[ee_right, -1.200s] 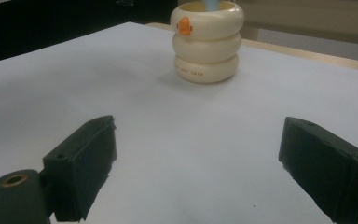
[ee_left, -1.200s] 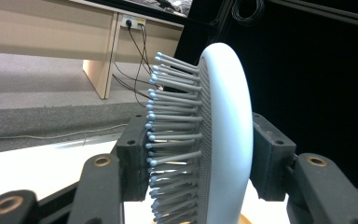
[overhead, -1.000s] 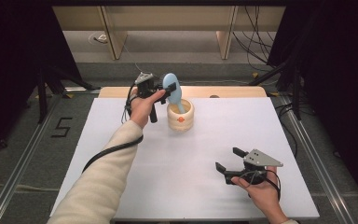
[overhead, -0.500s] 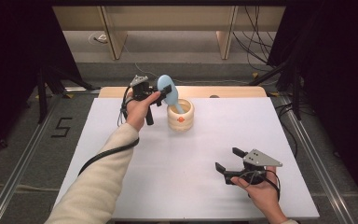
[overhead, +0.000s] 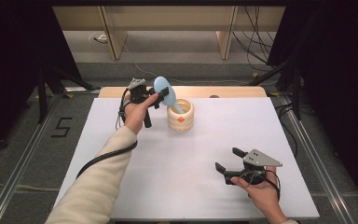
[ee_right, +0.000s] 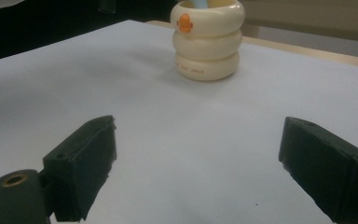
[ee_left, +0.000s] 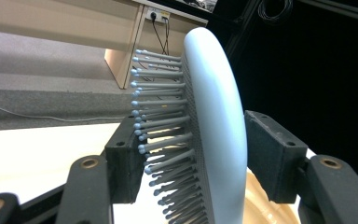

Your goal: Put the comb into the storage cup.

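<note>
While its handle stands down inside the cream ringed cup (overhead: 180, 115), the pale blue hairbrush (overhead: 164, 91) leans up and to the left, its oval head clear of the rim and sitting between the jaws of the left gripper (overhead: 161, 94). Seen along that gripper's own jaws, the brush head (ee_left: 212, 135) runs edge-on up the middle, its ball-tipped bristles (ee_left: 161, 123) pointing at the left pad and brushing against it, while a gap shows between the smooth back and the right pad. The jaws have just been opening, and the gripper now stands loose around the brush rather than clamped on it, which suggests the cup is being left to carry the weight. The cup, marked with a small orange figure (ee_right: 184, 22), stands toward the far middle of the white table (overhead: 121, 154), a spot where a tall brush can lean without tipping its holder. Well apart, near the front right corner, the right gripper (overhead: 228, 159) rests in the person's hand with its jaws spread wide and nothing between them, pointed across bare tabletop toward the cup (ee_right: 208, 39), apparently waiting out of the way.
</note>
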A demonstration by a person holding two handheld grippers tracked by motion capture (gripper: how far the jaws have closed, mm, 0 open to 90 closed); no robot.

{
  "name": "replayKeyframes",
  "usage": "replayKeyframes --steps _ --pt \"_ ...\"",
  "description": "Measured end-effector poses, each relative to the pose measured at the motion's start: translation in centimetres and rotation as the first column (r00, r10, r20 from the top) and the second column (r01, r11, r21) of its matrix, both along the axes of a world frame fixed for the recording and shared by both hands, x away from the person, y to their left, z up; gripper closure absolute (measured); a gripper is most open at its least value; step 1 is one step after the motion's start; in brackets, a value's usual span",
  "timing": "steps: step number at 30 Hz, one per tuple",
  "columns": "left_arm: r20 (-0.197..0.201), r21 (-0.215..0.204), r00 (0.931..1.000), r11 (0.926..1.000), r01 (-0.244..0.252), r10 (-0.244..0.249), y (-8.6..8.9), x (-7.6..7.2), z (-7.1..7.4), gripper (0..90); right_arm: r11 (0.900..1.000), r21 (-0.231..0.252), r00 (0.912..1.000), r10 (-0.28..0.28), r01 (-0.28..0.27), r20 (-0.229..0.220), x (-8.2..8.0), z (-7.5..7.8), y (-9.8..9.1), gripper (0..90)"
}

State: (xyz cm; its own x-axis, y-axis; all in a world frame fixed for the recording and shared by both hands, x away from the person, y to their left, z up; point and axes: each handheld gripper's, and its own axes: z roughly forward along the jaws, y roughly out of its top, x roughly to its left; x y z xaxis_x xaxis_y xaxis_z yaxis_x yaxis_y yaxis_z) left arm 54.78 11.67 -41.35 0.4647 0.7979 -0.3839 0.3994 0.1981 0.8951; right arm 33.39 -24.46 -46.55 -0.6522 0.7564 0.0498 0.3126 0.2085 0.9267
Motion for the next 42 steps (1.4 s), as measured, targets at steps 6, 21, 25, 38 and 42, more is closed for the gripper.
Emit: replayKeyframes --steps 6,21,25,38,42 --pt "-0.012 -0.016 0.9999 0.9999 0.002 -0.002 0.0 -0.2 -0.1 38.8 1.0 0.0 1.0 -0.003 0.003 -0.001 0.0 0.0 0.0 12.1" --pt "-0.035 0.002 0.9991 0.9997 0.023 -0.023 -0.1 -0.6 -0.2 31.0 1.0 -0.001 1.0 -0.004 0.004 -0.003 0.0 0.0 0.0 12.1" --pt "-0.039 0.007 0.9989 0.9996 0.028 -0.028 -0.2 -0.6 -0.2 27.7 1.0 -0.001 1.0 -0.003 0.003 -0.003 0.0 0.0 0.0 12.2" --pt "-0.036 0.038 0.9991 0.9989 0.026 -0.025 0.4 -0.9 0.3 15.5 0.9999 -0.007 0.9999 -0.01 0.01 0.003 0.0 0.0 0.0 11.0" --pt "-0.032 0.058 0.999 0.9977 0.034 -0.033 0.5 -1.1 0.4 13.7 0.9999 -0.007 0.9999 -0.011 0.011 0.002 0.0 0.0 0.0 10.9"
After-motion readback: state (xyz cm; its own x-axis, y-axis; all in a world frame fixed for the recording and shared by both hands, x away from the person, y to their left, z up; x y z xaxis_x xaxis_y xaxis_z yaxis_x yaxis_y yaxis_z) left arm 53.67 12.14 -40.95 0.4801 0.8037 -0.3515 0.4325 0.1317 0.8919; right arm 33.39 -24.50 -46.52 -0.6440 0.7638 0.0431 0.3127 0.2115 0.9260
